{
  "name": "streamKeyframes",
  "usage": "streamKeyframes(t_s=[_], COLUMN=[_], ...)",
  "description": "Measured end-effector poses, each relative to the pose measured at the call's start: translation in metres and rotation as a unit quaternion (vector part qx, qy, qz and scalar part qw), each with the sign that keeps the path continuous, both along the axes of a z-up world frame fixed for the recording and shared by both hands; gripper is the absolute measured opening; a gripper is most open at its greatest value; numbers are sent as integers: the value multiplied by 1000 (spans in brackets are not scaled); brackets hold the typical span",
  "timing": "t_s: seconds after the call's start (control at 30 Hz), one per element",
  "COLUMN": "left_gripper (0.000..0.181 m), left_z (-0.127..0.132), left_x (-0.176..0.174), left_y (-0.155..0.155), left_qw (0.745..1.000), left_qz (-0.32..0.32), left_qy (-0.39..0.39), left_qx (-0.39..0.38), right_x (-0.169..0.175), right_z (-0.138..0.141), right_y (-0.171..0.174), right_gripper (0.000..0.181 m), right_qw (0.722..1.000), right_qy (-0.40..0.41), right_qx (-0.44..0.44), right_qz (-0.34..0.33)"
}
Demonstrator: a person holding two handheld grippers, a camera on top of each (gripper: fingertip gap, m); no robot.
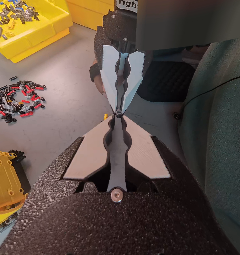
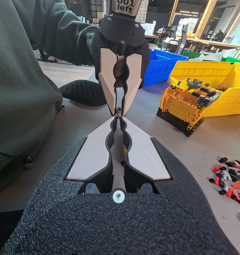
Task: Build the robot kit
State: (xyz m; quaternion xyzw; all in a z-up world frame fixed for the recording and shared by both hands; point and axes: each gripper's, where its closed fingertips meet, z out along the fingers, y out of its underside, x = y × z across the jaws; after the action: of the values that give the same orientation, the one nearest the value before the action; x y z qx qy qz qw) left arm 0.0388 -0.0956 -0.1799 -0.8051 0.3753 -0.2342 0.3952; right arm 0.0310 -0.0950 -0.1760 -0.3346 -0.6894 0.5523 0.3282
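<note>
Two hand-held grippers meet tip to tip above the grey surface (image 1: pixel 69 77). One small dark grey connector piece (image 1: pixel 118 114) sits between them; the left hand-held gripper (image 1: pixel 117 117) and right hand-held gripper (image 2: pixel 117 117) both pinch it, jaws nearly closed. One yellow brick model (image 2: pixel 185 104) and one pile of small pins (image 1: pixel 16 99) lie nearby.

The yellow brick model (image 1: pixel 5 183) is cut off by the left edge; loose pins (image 2: pixel 232 179) run off the right edge.
</note>
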Motion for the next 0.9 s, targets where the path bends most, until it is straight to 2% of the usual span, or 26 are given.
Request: streamKeyframes(t_s=[0.3, 0.6, 0.73, 0.8, 0.9], left_gripper=[9, 6, 6, 6, 6], left_z=[7, 5, -7, -19, -37], left_x=[3, 5, -3, -15, -25], left_y=[-1, -1, 0, 0, -2], left_qw=[999, 999, 998, 991, 973], left_qz=[2, -3, -10, -17, -29], left_qy=[-36, -35, 40, 104, 174], left_qx=[0, -17, -47, -83, -151], right_x=[2, 2, -2, 0, 3], right_z=[0, -1, -14, -28, -51], right_y=[-1, -4, 2, 11, 26], right_gripper=[4, 4, 9, 17, 21], right_qw=[1000, 1000, 999, 996, 986], right_qy=[-2, -5, -36, -74, -138], right_qx=[-6, -5, 26, 54, 92], right_qz=[8, 10, -2, -7, -19])
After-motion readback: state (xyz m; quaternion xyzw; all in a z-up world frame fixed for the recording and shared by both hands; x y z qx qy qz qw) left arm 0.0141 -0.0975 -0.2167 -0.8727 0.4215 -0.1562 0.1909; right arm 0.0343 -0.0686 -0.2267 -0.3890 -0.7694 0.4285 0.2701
